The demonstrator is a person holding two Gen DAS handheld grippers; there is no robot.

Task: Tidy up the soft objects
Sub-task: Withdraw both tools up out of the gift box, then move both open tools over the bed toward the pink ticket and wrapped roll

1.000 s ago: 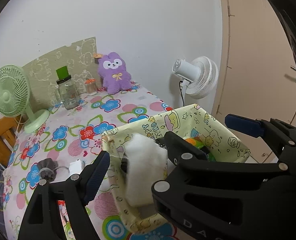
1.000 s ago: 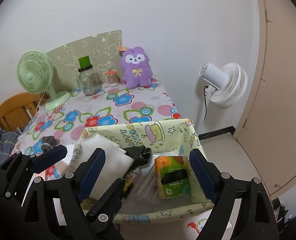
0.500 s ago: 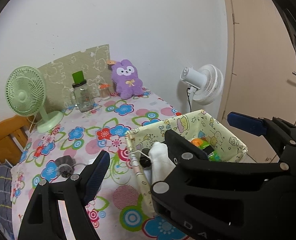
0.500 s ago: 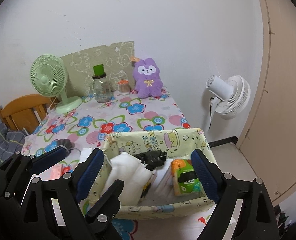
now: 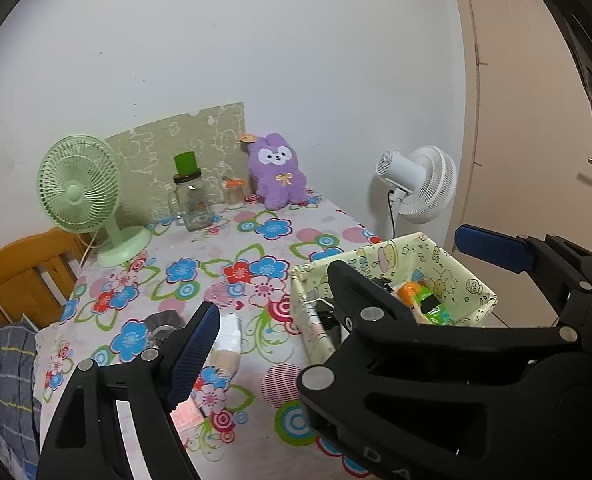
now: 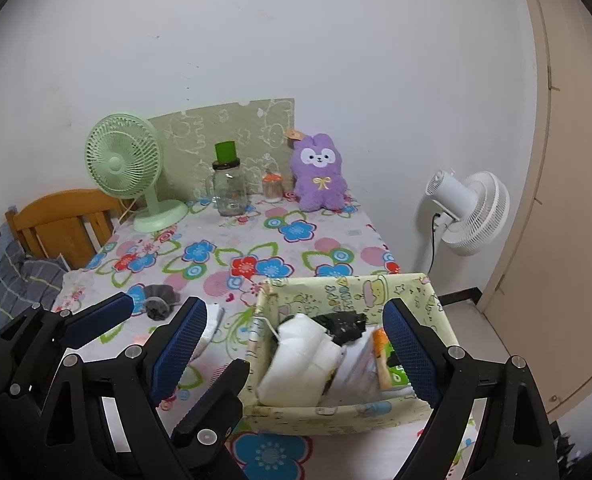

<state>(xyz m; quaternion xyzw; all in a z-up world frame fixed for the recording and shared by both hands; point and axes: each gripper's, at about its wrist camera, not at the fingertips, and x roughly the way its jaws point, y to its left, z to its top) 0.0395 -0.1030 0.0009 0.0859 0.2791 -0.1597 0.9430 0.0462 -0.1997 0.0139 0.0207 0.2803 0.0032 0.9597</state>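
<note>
Left wrist view: the left gripper (image 5: 336,276) is spread and empty. The fabric storage basket (image 5: 472,276) sits at 4 o'clock on the table's right edge; bare floral tablecloth (image 5: 216,256) stretches toward 11.

Right wrist view: the right gripper (image 6: 296,348) is spread, empty, framing the basket (image 6: 336,410), with folded white cloth (image 6: 300,364) inside.

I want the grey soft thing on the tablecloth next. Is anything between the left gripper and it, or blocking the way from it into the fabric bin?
Nothing visible blocks either path. The grey soft thing lies on the tablecloth just beyond the open left gripper. Only a white item lies on the cloth between it and the fabric bin, whose top is open.
</note>
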